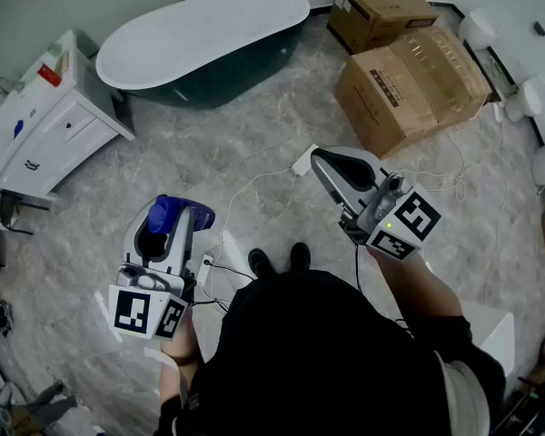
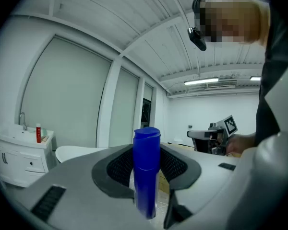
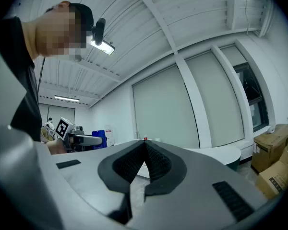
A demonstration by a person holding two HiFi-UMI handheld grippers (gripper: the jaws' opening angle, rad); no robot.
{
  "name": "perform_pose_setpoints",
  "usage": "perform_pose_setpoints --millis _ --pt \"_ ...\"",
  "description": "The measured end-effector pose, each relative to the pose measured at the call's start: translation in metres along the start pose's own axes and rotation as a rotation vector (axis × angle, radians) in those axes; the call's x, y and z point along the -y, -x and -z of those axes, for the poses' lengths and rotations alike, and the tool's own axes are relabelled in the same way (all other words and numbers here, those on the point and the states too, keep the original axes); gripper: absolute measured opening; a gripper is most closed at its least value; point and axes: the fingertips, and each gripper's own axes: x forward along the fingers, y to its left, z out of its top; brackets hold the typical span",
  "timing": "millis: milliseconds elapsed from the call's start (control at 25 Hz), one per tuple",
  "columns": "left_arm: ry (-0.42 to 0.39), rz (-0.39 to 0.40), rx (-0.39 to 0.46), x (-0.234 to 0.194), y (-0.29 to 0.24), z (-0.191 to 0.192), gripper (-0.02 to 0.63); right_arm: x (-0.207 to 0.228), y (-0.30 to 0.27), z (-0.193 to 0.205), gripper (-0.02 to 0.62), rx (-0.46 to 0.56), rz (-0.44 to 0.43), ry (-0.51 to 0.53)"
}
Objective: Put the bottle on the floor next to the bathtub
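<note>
A blue bottle [image 1: 179,213] stands upright between the jaws of my left gripper [image 1: 171,228], which is shut on it and held above the marble floor. In the left gripper view the bottle [image 2: 147,171] fills the gap between the dark pads [image 2: 116,169]. The white-rimmed dark bathtub [image 1: 209,34] stands far ahead and up-left of both grippers. My right gripper [image 1: 330,168] hovers to the right, shut with nothing in it; its pads [image 3: 156,163] meet at the tips. The bathtub's rim [image 3: 216,155] shows beyond them.
A white vanity cabinet [image 1: 45,125] stands left of the tub, with a small red bottle [image 2: 38,133] on top. Two cardboard boxes [image 1: 409,80] sit at the right. A white plug and cable [image 1: 302,162] trail over the floor between the grippers.
</note>
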Motion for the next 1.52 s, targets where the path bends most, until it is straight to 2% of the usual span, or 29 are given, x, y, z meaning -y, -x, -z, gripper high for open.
perform_pose_setpoints --millis 480,760,920,1120,1520 --pt "-0.010 0.020 0.012 -0.004 0.004 -0.001 0.161 -0.008 -0.008 -0.002 0.028 0.006 -0.001 0.015" --pt "-0.005 0.024 0.018 -0.026 0.021 0.000 0.161 -0.028 -0.031 -0.007 0.028 0.012 -0.016 0.010" --pt "-0.005 0.017 0.017 -0.023 0.017 0.005 0.161 -0.024 -0.022 -0.004 0.028 0.021 -0.008 0.004" --pt "0.021 0.026 0.005 -0.054 0.034 0.015 0.161 -0.039 -0.043 0.009 0.028 0.008 0.023 -0.043" --pt "0.032 0.036 -0.029 -0.080 -0.023 0.021 0.161 0.007 -0.075 0.021 0.028 -0.008 0.011 -0.114"
